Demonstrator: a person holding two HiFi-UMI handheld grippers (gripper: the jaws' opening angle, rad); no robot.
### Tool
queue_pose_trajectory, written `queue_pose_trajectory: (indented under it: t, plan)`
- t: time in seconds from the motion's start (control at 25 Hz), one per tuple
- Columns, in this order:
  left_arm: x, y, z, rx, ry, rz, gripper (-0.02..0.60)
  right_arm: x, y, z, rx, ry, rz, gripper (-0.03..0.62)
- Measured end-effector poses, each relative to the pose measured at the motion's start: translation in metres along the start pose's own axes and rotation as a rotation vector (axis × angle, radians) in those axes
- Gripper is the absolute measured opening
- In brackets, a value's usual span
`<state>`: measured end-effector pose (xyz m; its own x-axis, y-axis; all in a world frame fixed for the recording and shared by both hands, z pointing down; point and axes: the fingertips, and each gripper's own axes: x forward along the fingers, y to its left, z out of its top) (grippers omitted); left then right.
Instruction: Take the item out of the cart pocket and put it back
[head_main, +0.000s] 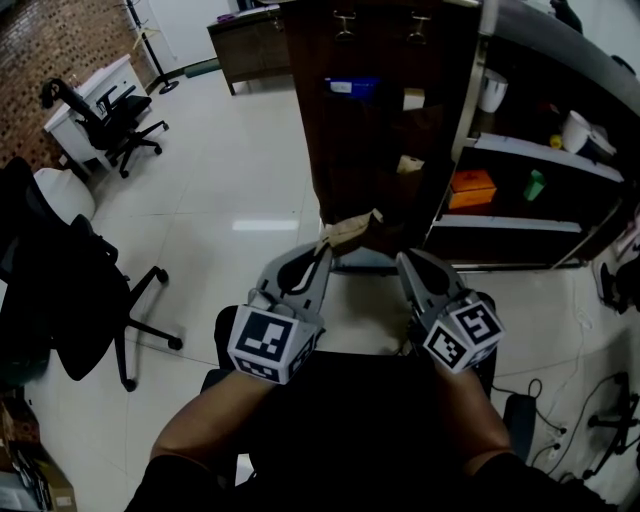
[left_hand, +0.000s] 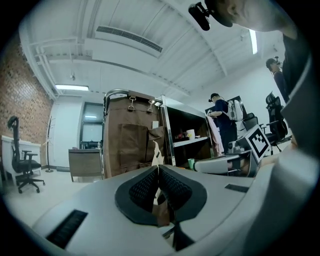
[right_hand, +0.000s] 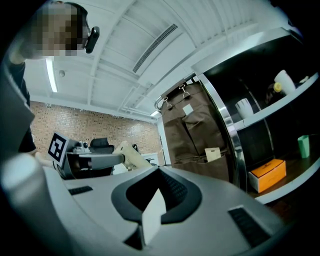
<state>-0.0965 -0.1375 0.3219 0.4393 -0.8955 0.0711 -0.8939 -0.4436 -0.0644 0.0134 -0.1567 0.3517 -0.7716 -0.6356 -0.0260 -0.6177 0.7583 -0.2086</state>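
The tan paper item (head_main: 350, 230) is held out of the cart pockets (head_main: 372, 150), clamped by one end in the fingers of the left gripper (head_main: 324, 250), the fingers of the right gripper (head_main: 403, 259) being shut on nothing; it is likely crumpled or dropped if pushed back crooked.

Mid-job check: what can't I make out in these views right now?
Left gripper view: pads cover most of the tan item in the shut left gripper; its kind is unclear.
Right gripper view: the pale strip in the shut right gripper shows edge-on only; the head view doesn't show it.
Head view: the cart side panel is too dark to trace its pockets.
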Motion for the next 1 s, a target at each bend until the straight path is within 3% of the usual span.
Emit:
queue_pose_trajectory:
  t: [0.44, 1.0]
  plan:
    - [0.056, 0.040, 0.018, 0.168, 0.075, 0.032, 0.002, -0.005, -0.011, 0.001, 0.016, -0.012, -0.013, 0.020]
    - [0.137, 0.075, -0.032, 0.206, 0.210, 0.051, 0.002, 0.001, -0.025, -0.016, 0.040, 0.022, -0.031, 0.020]
